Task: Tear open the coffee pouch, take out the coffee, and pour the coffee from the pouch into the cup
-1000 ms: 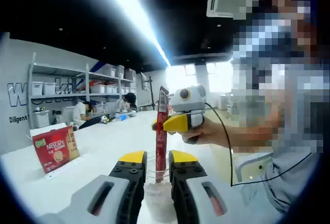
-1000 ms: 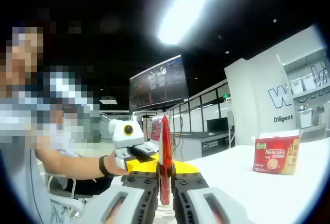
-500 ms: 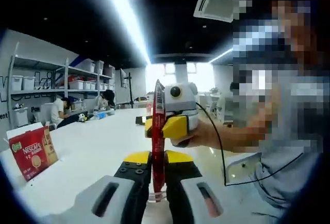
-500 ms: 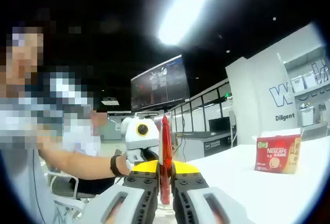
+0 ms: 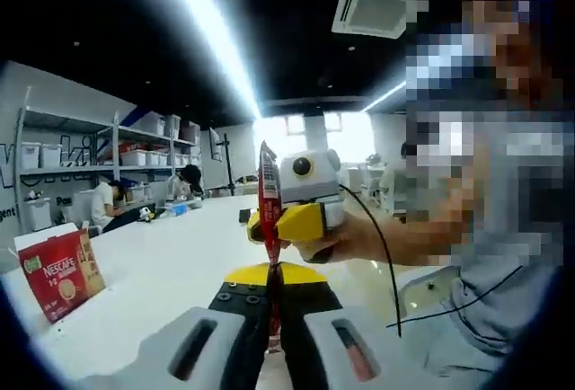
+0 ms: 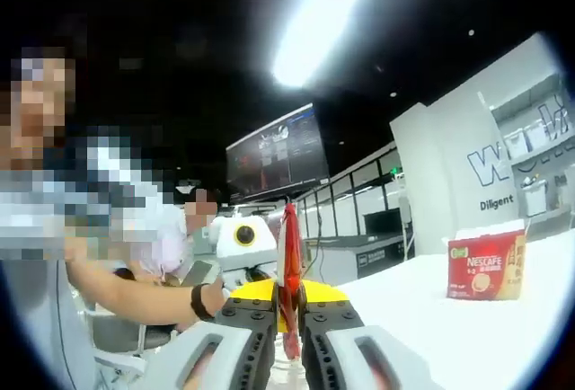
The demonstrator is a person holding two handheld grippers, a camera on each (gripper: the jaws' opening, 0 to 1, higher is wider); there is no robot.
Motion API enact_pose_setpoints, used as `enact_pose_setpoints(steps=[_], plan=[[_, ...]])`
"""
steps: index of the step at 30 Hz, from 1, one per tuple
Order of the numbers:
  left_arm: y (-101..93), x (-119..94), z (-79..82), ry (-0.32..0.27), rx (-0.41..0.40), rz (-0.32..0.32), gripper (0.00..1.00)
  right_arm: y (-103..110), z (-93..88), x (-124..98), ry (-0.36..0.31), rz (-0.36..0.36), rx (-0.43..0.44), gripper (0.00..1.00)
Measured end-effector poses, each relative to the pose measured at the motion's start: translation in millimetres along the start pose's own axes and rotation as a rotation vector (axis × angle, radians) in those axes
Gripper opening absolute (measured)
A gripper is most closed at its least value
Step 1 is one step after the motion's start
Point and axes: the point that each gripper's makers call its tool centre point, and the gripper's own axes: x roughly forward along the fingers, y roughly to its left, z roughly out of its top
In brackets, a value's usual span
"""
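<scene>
Both grippers, left gripper and right gripper, still clamped on coffee pouch; cup gone from below.

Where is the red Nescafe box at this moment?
The red Nescafe box stands on the white table at the left edge of the left gripper view; in the right gripper view it stands at the right, below the wall lettering.
</scene>
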Motion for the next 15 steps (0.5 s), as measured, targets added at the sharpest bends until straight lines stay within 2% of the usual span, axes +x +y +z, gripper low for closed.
enact_pose_setpoints(steps=[3, 8, 11, 15], plan=[[2.0, -1.4, 0.7, -0.021, -0.029, 0.004, 0.03, 0.4, 0.8, 2.2, -0.003, -0.001, -0.008, 0.1], [-0.1, -0.8, 0.5, -0.035, -0.02, 0.012, 0.03, -1.1, 0.5, 2.0, -0.022, 0.0, -0.012, 0.12], [-0.8, -0.9, 1.0, -0.035, -0.015, 0.012, 0.03, -2.5, 8.3, -1.6, -0.066, -0.006, -0.001, 0.18], [-0.2, -1.7, 0.7, -0.033, -0.031, 0.014, 0.04, -1.8, 16.7, -3.5, -0.083, -0.003, 0.001, 0.14]])
